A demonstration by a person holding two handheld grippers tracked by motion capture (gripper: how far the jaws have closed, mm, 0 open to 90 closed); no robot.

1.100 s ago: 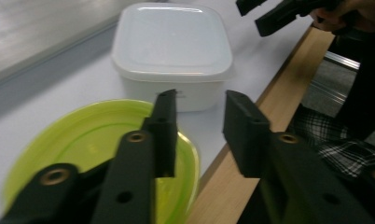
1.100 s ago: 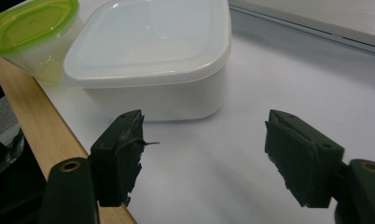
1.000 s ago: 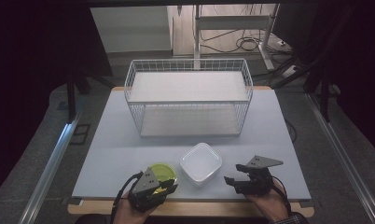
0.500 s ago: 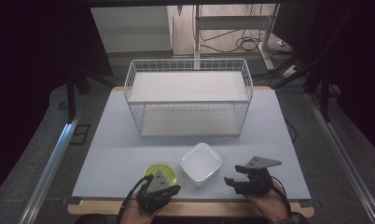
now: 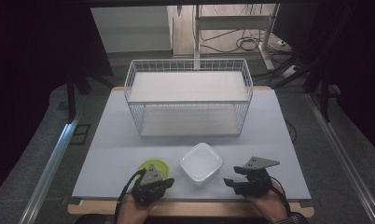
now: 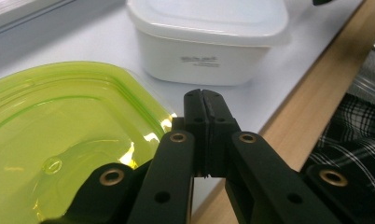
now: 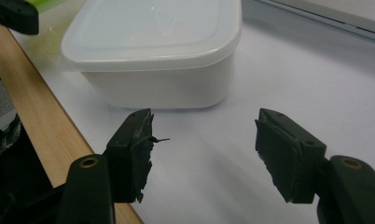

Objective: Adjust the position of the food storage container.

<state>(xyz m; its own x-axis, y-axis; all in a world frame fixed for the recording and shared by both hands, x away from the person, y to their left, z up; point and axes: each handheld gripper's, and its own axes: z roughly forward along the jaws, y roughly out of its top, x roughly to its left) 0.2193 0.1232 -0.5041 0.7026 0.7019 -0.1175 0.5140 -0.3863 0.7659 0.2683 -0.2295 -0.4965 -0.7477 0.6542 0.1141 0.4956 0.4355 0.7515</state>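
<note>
Standing at the far side of the bench [image 5: 106, 140], the wire basket [image 5: 188, 100] is well apart from the white lidded tub [image 5: 201, 163], which sits near the front edge between both hands. The right gripper [image 5: 232, 181], jaws spread, is just beside the tub, which lies to its left; the left gripper [image 5: 164, 183], jaws clenched on nothing, hangs over the green lid [image 6: 59, 140].

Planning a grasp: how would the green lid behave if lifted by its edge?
The green lid looks thin and translucent, so probably light and somewhat bendy. Its glossy surface may slip in the claw. It lies flat, so it is unlikely to roll.
</note>
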